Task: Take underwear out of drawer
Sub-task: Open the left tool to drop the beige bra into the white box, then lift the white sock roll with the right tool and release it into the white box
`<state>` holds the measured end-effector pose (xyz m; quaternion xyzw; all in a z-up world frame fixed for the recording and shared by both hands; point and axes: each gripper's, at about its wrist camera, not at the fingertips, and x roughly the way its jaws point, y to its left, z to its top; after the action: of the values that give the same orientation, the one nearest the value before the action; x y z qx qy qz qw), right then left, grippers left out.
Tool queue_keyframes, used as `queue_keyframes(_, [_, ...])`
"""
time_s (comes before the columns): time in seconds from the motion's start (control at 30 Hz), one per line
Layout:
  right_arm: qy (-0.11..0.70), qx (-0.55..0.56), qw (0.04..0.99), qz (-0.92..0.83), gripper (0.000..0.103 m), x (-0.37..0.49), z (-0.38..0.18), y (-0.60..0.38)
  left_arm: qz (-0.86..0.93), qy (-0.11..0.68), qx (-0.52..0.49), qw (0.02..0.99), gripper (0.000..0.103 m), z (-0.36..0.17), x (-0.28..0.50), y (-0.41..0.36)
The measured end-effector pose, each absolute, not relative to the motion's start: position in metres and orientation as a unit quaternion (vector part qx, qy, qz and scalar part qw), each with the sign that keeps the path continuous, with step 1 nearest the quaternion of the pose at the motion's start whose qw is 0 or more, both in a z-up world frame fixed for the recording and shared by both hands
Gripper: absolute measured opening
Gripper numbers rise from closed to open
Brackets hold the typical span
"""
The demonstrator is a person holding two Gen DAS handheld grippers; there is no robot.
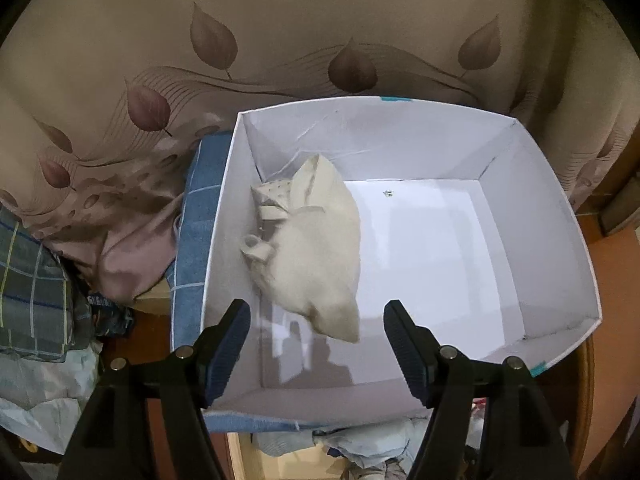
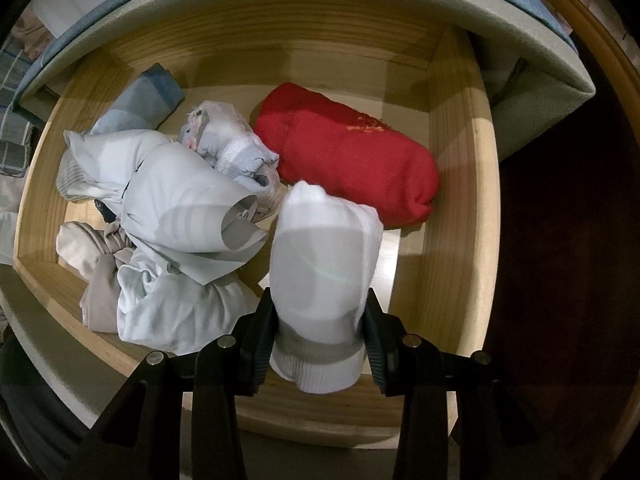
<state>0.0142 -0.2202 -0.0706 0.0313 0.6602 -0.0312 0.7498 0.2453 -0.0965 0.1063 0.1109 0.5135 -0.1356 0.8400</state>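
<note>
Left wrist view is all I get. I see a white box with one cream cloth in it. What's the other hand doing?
Observer: The right gripper is shut on a white sock, over a wooden drawer.
Operator: Is the drawer empty now?
Observer: No. A red roll lies toward its back right.
Operator: Anything else in there?
Observer: Yes, a heap of pale grey clothes fills the drawer's left side.
Operator: Are my fingers holding anything?
Observer: No. The left gripper is open and holds nothing; the cream cloth lies loose in the white box.
</note>
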Motion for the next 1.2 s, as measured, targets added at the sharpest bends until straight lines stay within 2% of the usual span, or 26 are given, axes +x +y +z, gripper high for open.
queue_keyframes(0.4, [0.659, 0.045, 0.750, -0.035, 0.037, 0.016, -0.072, -0.232, -0.131, 0.475, 0.149, 0.857, 0.071, 0.136, 0.173, -0.056])
queue_keyframes(0.7, [0.648, 0.051, 0.758, -0.045, 0.037, 0.013, -0.068, -0.241, -0.071, 0.507, 0.129, 0.849, 0.071, 0.069, 0.116, -0.002])
queue_keyframes(0.97, [0.615, 0.065, 0.784, -0.051, 0.037, 0.003, -0.054, -0.252, -0.068, 0.514, 0.049, 0.854, 0.071, 0.019, 0.083, 0.018])
queue_keyframes(1.2, [0.601, 0.094, 0.792, -0.044, 0.037, -0.002, -0.042, -0.270, -0.060, 0.506, 0.072, 0.857, 0.071, -0.006, 0.067, 0.009])
